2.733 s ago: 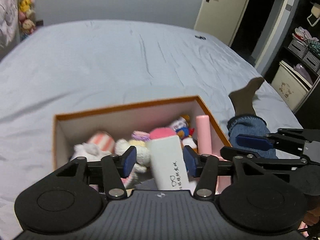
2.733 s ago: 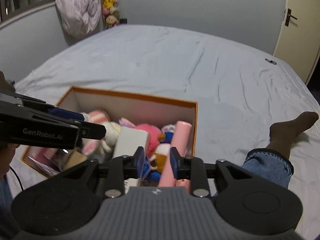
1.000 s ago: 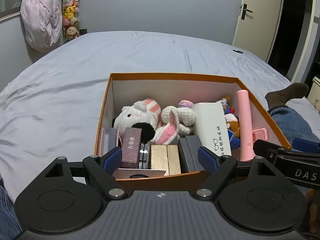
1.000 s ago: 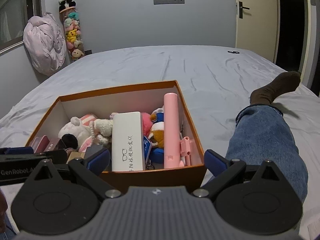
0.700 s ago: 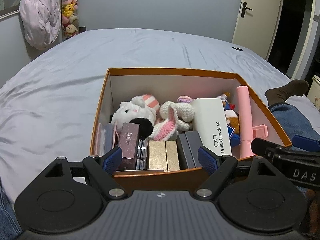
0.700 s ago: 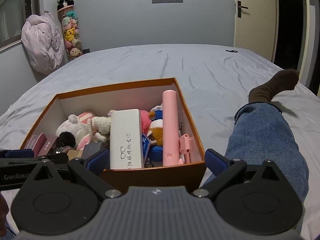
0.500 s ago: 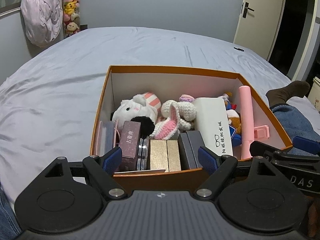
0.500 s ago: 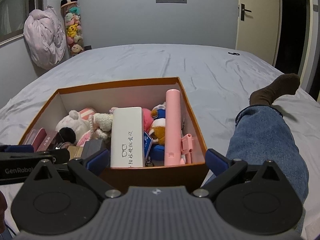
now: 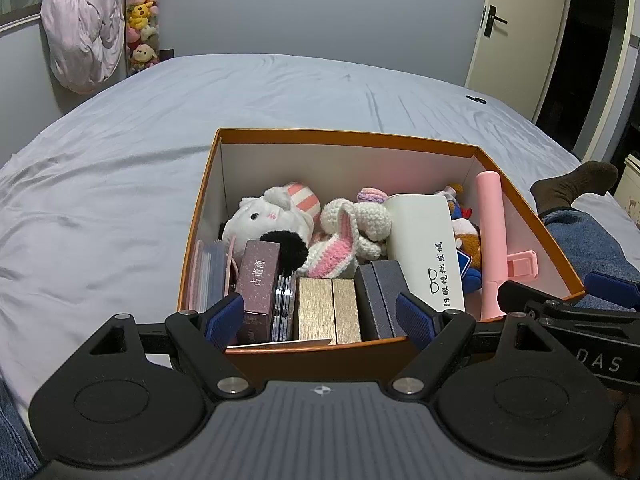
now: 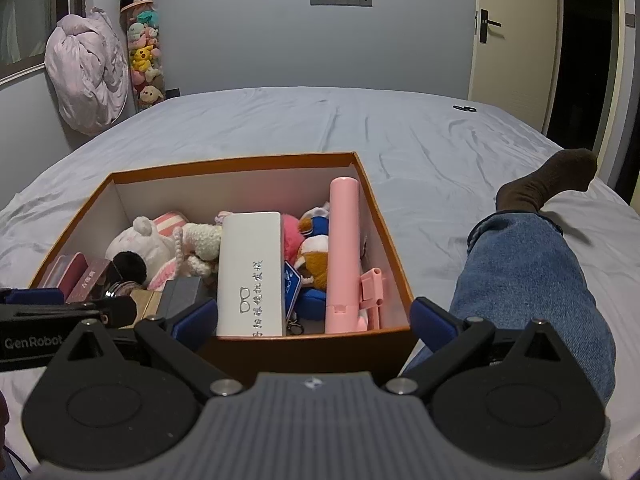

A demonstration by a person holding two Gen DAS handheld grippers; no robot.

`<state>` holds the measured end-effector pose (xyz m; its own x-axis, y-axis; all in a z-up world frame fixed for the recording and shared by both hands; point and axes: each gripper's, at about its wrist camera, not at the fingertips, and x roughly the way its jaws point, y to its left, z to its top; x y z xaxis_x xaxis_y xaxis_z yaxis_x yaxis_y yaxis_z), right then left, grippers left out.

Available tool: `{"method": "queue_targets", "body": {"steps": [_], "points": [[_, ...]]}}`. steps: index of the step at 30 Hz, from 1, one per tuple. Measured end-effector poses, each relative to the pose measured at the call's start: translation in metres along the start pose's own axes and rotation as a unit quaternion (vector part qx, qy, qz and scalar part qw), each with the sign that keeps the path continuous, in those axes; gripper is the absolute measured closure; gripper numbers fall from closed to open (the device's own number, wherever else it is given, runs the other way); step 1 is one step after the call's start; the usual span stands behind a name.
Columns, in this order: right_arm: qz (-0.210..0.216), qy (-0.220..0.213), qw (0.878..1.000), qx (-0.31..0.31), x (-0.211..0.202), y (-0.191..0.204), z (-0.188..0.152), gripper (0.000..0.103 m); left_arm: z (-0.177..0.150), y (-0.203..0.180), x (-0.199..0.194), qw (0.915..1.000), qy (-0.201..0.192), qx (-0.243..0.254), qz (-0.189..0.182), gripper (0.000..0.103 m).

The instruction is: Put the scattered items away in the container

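An orange box [image 9: 344, 136] [image 10: 234, 160] with white inner walls stands on the bed. Inside lie a white plush [image 9: 268, 216], a crocheted bunny [image 9: 352, 224], a white glasses case [image 9: 428, 244] [image 10: 250, 268], a pink tube [image 9: 491, 236] [image 10: 343, 248], a maroon carton [image 9: 258, 280], gold boxes [image 9: 328, 310] and a dark grey box [image 9: 380, 296]. My left gripper [image 9: 320, 316] is open at the box's near wall, holding nothing. My right gripper [image 10: 314, 318] is open too, wide across the near right corner, empty.
The grey bedsheet [image 9: 120, 160] spreads all around the box. A person's jeans leg [image 10: 528, 280] with a brown sock [image 10: 548, 180] lies right of the box. A pale bundle [image 10: 86, 80] and a tube of plush toys [image 10: 144, 56] hang at the back left; a door [image 10: 508, 40] is back right.
Earlier my left gripper held the white glasses case over the box; the case now lies inside. Both grippers have opened and drawn back to the box's near wall.
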<state>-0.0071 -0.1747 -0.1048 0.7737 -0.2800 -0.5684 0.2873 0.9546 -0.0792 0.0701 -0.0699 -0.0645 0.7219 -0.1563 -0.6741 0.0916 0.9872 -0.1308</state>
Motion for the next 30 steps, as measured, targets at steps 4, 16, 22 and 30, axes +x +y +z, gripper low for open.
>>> {"method": "queue_targets", "body": {"steps": [4, 16, 22, 30], "points": [[-0.002, 0.000, 1.000, -0.002, 0.0007, 0.0007, -0.0002, 0.000, 0.0004, 0.0001, 0.0009, 1.0000, 0.002, -0.001, 0.000, 0.005], [-0.003, 0.001, 1.000, -0.002, 0.0003, 0.0014, -0.0004, 0.000, 0.0001, -0.0002, 0.0015, 1.0000, 0.002, -0.001, -0.004, 0.005], [-0.003, 0.000, 1.000, -0.002, 0.0002, 0.0015, -0.0005, 0.000, 0.0001, -0.0009, 0.0022, 1.0000, 0.003, -0.001, -0.004, 0.005], [-0.006, 0.001, 1.000, -0.002, -0.0013, 0.0008, -0.0008, 0.000, -0.0012, -0.0028, 0.0024, 1.0000, -0.001, -0.001, -0.001, 0.005]]}}
